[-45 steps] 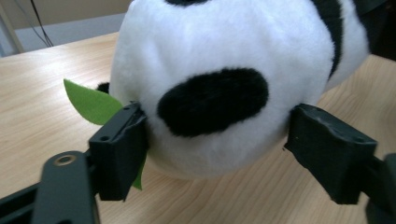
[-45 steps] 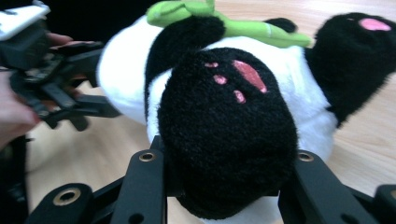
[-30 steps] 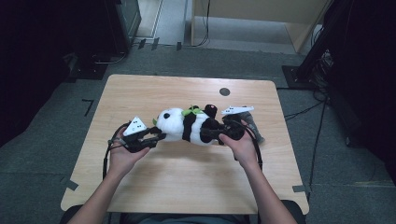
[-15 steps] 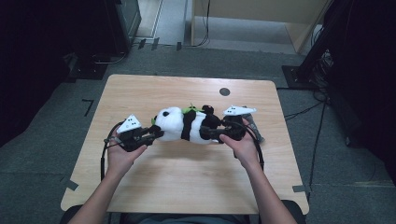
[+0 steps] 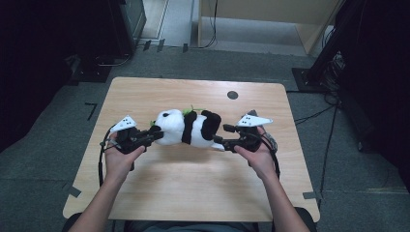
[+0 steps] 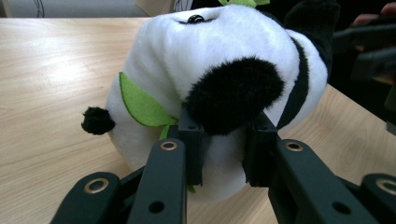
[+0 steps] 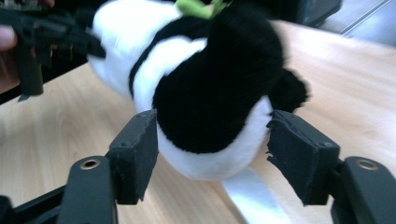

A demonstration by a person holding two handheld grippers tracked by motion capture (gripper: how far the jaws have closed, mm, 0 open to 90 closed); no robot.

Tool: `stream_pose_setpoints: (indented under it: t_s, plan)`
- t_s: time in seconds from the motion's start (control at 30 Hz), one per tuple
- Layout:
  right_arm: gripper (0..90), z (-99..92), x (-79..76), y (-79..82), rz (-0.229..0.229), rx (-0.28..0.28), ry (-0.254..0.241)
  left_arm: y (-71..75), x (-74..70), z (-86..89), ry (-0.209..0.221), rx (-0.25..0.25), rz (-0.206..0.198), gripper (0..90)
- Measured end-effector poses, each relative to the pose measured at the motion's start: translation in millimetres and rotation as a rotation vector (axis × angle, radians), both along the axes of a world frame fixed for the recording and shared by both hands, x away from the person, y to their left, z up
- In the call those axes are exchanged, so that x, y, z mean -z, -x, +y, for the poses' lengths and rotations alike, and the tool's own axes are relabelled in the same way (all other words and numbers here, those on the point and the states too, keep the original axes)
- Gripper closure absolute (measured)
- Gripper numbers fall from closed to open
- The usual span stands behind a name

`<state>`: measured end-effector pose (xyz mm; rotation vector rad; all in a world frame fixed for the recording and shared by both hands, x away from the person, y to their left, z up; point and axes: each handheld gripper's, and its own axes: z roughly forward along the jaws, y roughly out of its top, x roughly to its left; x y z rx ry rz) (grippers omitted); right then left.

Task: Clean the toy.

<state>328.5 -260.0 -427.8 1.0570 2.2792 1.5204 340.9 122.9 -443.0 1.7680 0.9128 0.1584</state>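
Wooden table (image 5: pixel 193 193): one plush panda (image 5: pixel 186 128), left tongs (image 5: pixel 153 137) clamped on it, right tongs (image 5: pixel 221 135) just opening around it

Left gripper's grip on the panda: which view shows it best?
The left gripper view. There the left gripper has its fingers shut on the panda toy just below a black ear. The high view shows the whole toy between both hands; the right gripper view shows that grip far off and blurred.
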Motion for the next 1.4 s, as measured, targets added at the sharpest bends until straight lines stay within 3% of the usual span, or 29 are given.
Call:
stream_pose_setpoints:
  t_s: [0.17,0.27,0.33,0.43,0.5,0.67,0.87,1.07,1.27,1.33,1.4]
  plan:
    - [30.6,13.9,10.6,1.6,0.010,-0.036,0.054,0.7,-2.5,-3.7,0.055,0.030,0.046,73.9]
    - [28.0,22.8,15.7,1.8,0.000,-0.042,0.102,2.1,-3.7,-7.9,0.065,0.043,0.063,74.3]
    - [31.8,27.6,19.5,2.5,-0.026,-0.009,0.152,2.1,-2.5,-9.0,0.064,0.038,0.076,74.6]
    - [38.1,31.7,21.2,1.8,0.007,0.022,0.179,1.4,-0.2,-9.0,0.064,0.034,0.102,74.6]
    - [42.7,34.0,20.8,1.8,0.032,0.027,0.187,0.8,0.5,-8.2,0.067,0.033,0.108,74.5]
    - [60.8,33.9,15.3,3.7,0.009,0.049,0.185,-0.1,3.2,-9.8,0.081,0.029,0.118,73.1]
    - [69.1,29.0,7.7,4.6,0.040,0.050,0.167,-0.5,7.9,-15.5,0.002,0.008,0.012,50.3]
    - [70.3,16.6,2.4,-0.2,0.094,0.073,0.104,-0.4,9.8,-14.9,-0.029,0.014,-0.108,34.7]
    - [70.8,2.3,-2.8,-3.5,0.121,0.092,0.062,1.9,13.4,-8.3,-0.028,0.063,-0.120,32.8]
    - [70.8,-0.5,-6.8,-3.3,0.125,0.091,0.050,3.9,16.1,-10.0,-0.068,0.088,-0.122,32.7]
    - [70.8,-2.0,-11.1,-2.7,0.121,0.085,0.037,5.6,19.4,-12.0,-0.077,0.098,-0.133,32.8]
